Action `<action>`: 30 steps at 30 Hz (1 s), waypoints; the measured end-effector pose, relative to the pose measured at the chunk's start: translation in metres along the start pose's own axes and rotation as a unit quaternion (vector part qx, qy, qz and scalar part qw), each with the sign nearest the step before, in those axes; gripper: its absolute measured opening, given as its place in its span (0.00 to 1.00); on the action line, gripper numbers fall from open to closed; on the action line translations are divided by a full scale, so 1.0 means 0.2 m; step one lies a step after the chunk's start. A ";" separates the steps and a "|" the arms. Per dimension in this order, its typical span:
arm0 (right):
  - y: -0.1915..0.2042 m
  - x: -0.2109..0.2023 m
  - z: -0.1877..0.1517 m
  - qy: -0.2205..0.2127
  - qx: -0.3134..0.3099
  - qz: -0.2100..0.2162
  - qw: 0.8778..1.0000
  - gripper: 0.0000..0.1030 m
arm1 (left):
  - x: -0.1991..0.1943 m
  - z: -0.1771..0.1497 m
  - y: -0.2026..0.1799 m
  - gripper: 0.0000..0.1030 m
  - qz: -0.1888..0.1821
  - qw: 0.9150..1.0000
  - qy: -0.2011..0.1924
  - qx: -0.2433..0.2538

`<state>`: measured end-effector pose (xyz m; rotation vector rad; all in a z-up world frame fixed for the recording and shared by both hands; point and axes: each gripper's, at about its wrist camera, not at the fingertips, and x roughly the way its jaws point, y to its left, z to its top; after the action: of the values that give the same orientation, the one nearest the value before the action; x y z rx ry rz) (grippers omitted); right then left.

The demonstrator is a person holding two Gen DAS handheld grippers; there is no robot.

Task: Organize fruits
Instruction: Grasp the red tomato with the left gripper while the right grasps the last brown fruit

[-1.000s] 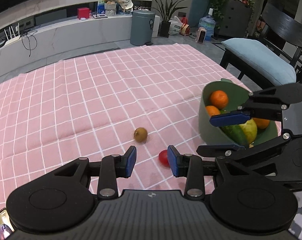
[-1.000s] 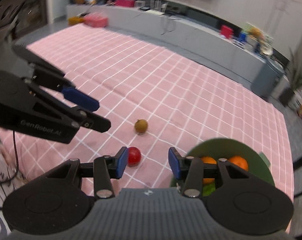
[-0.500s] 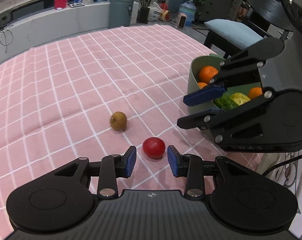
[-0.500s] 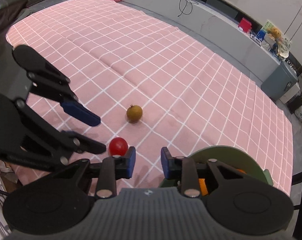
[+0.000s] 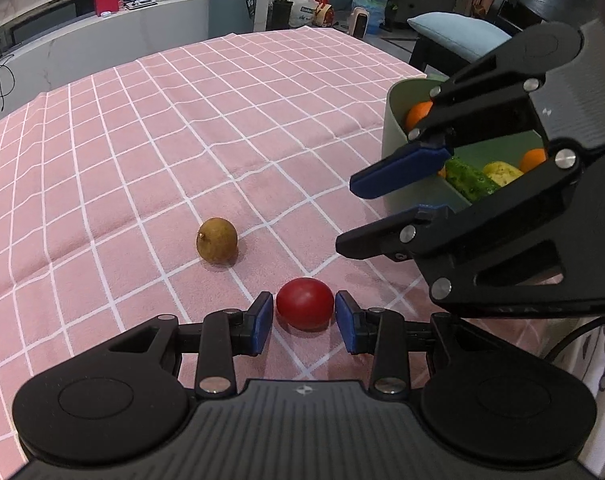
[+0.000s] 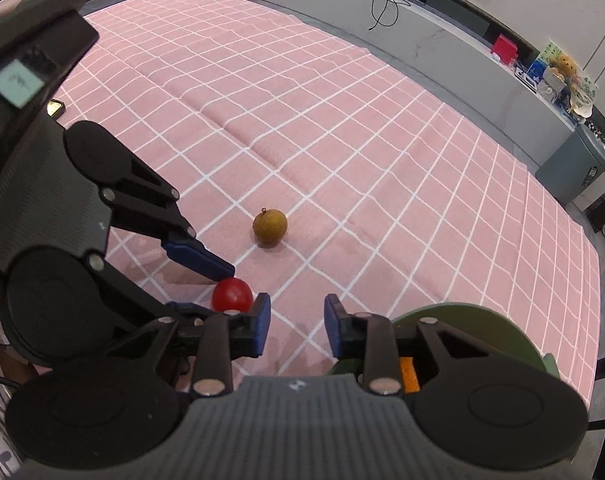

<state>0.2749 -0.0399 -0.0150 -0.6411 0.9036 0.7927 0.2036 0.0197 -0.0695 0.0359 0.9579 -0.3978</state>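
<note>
We see the red tomato [image 5: 305, 303] on the tabletop [image 5: 142, 140], bracketed untouched by our left gripper [image 5: 304, 322], its jaws spread, while our empty right gripper [image 5: 344, 216] is opening at two o'clock beside the bowl [image 5: 394, 152].

Red tomato [image 6: 231, 295] — brown fruit [image 6: 270, 227] beyond

In the right wrist view, the right gripper's [image 6: 296, 326] body hides most of the green bowl [image 6: 502, 332] near the tablecloth's [image 6: 342, 128] near edge, and only 1 orange sliver [image 6: 407, 374] of its contents shows. The left gripper [image 6: 222, 280] covers part of the red tomato [image 6: 232, 295]. In the left wrist view, the right gripper masks much of the bowl's fruit.
</note>
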 end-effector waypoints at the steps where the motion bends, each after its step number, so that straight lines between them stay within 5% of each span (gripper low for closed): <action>1: 0.00 0.00 0.00 -0.001 0.000 0.000 1.000 0.27 | 0.00 0.00 0.00 0.41 0.002 1.000 -0.002 0.002; 8: -0.01 0.00 0.02 -0.006 0.002 0.006 1.000 0.27 | -0.04 -0.01 -0.01 0.32 0.010 1.000 -0.012 0.006; 17: 0.03 0.05 0.10 -0.013 0.011 0.005 1.000 0.27 | -0.15 -0.06 0.16 0.32 0.069 0.996 -0.011 -0.058; 30: 0.11 0.21 0.24 -0.002 0.019 0.015 1.000 0.27 | -0.21 -0.06 0.36 0.32 0.104 0.984 -0.027 -0.140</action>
<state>0.2931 0.0229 -0.0311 -0.5939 0.9253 0.8021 0.1976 0.1027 -0.0531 -0.1284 0.9388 -0.0693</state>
